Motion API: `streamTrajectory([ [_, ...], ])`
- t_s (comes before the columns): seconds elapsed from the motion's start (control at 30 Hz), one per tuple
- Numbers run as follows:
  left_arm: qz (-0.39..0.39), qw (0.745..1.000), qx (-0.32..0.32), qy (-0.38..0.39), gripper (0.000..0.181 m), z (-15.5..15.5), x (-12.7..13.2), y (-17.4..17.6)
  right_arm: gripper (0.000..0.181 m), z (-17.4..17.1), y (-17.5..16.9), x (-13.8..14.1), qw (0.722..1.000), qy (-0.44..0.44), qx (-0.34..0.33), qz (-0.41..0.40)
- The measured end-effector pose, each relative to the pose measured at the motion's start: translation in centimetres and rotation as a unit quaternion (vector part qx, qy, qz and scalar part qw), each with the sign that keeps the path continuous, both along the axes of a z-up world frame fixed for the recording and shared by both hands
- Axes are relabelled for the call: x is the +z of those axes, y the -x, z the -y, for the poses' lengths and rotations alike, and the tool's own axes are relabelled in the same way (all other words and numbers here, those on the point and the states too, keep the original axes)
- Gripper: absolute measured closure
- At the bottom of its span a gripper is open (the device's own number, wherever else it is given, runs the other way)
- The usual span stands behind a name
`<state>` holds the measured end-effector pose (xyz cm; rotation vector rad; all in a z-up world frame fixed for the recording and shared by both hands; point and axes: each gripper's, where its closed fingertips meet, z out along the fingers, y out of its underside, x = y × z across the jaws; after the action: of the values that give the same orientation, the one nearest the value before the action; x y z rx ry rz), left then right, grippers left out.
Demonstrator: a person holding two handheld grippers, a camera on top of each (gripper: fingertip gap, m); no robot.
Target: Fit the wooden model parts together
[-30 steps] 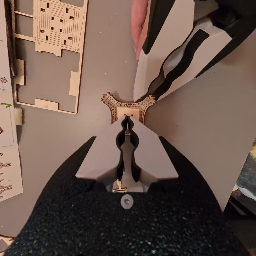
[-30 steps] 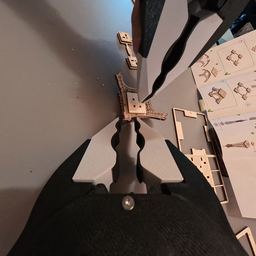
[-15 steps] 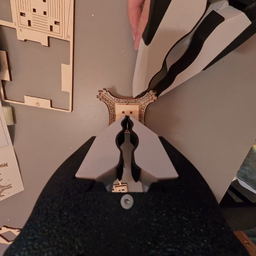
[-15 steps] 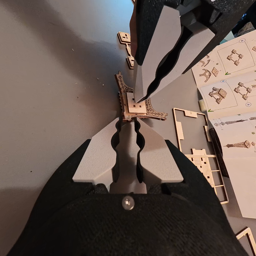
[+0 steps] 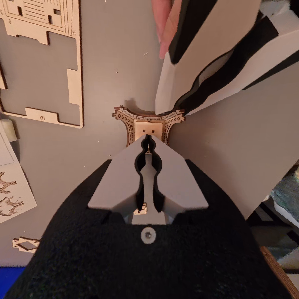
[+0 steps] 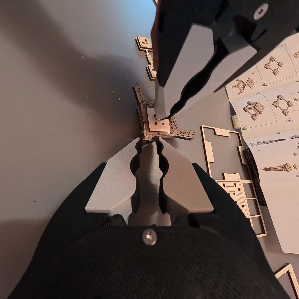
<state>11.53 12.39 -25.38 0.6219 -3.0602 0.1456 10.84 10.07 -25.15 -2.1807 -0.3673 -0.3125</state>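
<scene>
Over the last second the part sheet [image 5: 76,80] has slid left of the left jaws. The left gripper [image 5: 148,135] now stands steeper, its jaws closed to a sliver. The right gripper [image 6: 148,141], jaws narrow, appears to pinch a corner leg of the tower base [image 5: 129,123], which sits unmoved just ahead of both sets of tips. The base stands legs down, its long axis judged vertical and its footprint roughly square; the left tips bear on its square plate [image 5: 148,127], probably seating it.

Pale lattice-legged wooden tower base [image 5: 148,125] lies on the grey table [image 5: 105,80].
</scene>
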Motion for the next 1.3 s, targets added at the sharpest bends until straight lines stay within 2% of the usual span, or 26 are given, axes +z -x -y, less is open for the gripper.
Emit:
streamTrajectory([
  [0.03,-0.008,1.000,0.002,-0.005,0.181,0.0,0.0,0.0,0.166,0.0,0.0,0.0,1.000,0.000,0.000,0.000],
  [0.23,-0.046,0.999,0.014,-0.007,0.181,0.0,0.0,0.0,0.167,0.0,0.0,0.0,1.000,0.000,-0.001,0.003],
  [0.57,-0.025,0.998,0.058,0.000,0.181,0.0,-0.1,0.0,0.167,0.0,0.0,0.0,1.000,-0.001,-0.002,0.006],
  [0.77,-0.040,0.996,0.078,-0.004,0.181,0.0,-0.1,-0.1,0.167,0.0,0.1,0.1,1.000,-0.003,-0.002,0.010],
  [0.93,-0.060,0.994,0.085,-0.017,0.181,0.0,-0.1,-0.1,0.153,-0.3,0.7,0.7,1.000,-0.025,0.012,0.014],
  [1.07,-0.060,0.994,0.090,-0.012,0.181,0.0,-0.1,-0.1,0.162,-0.8,0.3,1.2,0.999,-0.043,0.010,0.032],
  [1.3,-0.067,0.992,0.109,0.004,0.181,0.1,0.0,-0.1,0.164,-0.7,0.3,0.9,0.998,-0.039,0.016,0.057],
])
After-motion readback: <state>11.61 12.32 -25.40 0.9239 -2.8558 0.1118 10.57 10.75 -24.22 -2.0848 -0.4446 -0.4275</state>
